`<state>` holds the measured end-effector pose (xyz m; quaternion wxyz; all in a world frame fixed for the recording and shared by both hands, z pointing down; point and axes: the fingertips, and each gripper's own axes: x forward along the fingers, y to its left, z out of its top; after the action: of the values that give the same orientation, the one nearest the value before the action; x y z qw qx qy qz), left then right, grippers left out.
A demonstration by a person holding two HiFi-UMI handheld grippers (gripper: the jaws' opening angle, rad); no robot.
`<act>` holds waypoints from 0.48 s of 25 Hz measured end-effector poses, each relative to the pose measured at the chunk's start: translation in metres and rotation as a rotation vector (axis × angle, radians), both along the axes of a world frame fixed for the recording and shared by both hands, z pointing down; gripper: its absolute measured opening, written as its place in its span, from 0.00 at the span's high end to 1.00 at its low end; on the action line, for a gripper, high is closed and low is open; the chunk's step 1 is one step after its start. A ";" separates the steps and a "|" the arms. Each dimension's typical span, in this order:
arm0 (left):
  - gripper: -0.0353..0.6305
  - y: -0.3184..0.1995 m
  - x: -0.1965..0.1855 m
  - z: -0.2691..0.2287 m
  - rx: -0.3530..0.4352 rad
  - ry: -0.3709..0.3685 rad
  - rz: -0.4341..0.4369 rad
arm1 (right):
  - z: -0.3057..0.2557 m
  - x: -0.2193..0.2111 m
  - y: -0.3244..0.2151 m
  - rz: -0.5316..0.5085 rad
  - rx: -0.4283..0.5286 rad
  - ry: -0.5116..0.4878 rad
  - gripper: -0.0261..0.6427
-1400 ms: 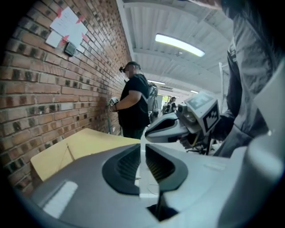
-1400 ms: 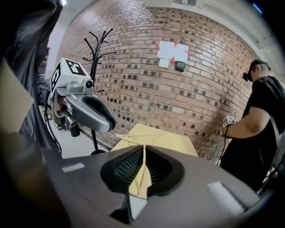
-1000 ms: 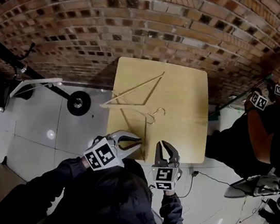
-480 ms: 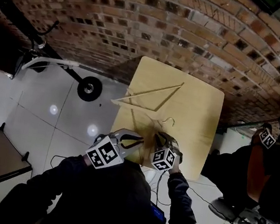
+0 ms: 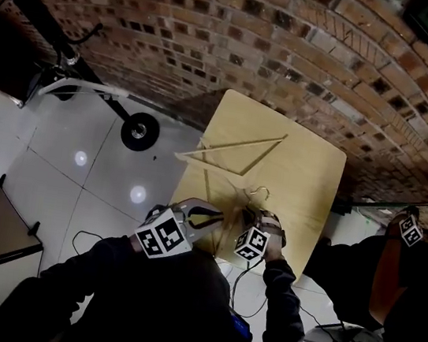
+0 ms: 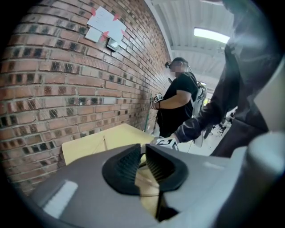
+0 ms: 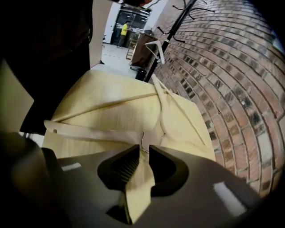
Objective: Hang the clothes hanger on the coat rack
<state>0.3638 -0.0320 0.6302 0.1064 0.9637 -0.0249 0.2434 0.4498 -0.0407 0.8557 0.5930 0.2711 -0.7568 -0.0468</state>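
Observation:
Two pale wooden hangers lie on the light wood table (image 5: 309,172). The far hanger (image 5: 237,150) is a bare triangle. The near hanger (image 5: 231,189) has a metal hook (image 5: 260,192) (image 7: 142,141). My right gripper (image 5: 259,214) (image 7: 144,149) points steeply down at that hook. Its jaws are opening, with the hook wire just at their tips and no pad pressing on it. The near hanger's wooden arm (image 7: 89,131) runs off to the left. My left gripper (image 5: 216,218) (image 6: 143,150) hovers shut and empty over the table's near edge. The black coat rack (image 5: 51,34) (image 7: 171,31) stands off to the left.
A white hanger (image 5: 75,90) (image 7: 156,46) hangs on the coat rack, whose round base (image 5: 140,131) sits on the grey floor beside the table. A brick wall (image 5: 280,49) runs behind the table. Another person (image 5: 390,272) (image 6: 176,104) with grippers stands at the right.
My right gripper has dropped to the table, rolled over and come up to the near hanger's hook, its jaws wider. The left gripper has shifted only slightly. The head view has swung.

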 end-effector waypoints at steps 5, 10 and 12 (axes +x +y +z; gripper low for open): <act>0.93 -0.002 -0.004 0.005 -0.027 -0.026 -0.034 | 0.011 -0.006 0.001 -0.202 -0.021 0.127 0.85; 0.93 -0.004 -0.005 0.004 -0.026 -0.017 -0.048 | 0.020 0.003 -0.003 -0.320 -0.055 0.231 0.84; 0.93 -0.005 -0.005 0.003 -0.020 -0.006 -0.046 | 0.021 0.005 -0.004 -0.368 -0.050 0.272 0.85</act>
<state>0.3591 -0.0367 0.6330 0.1217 0.9611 -0.0451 0.2439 0.4551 -0.0445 0.8771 0.6776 0.1048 -0.7074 -0.1716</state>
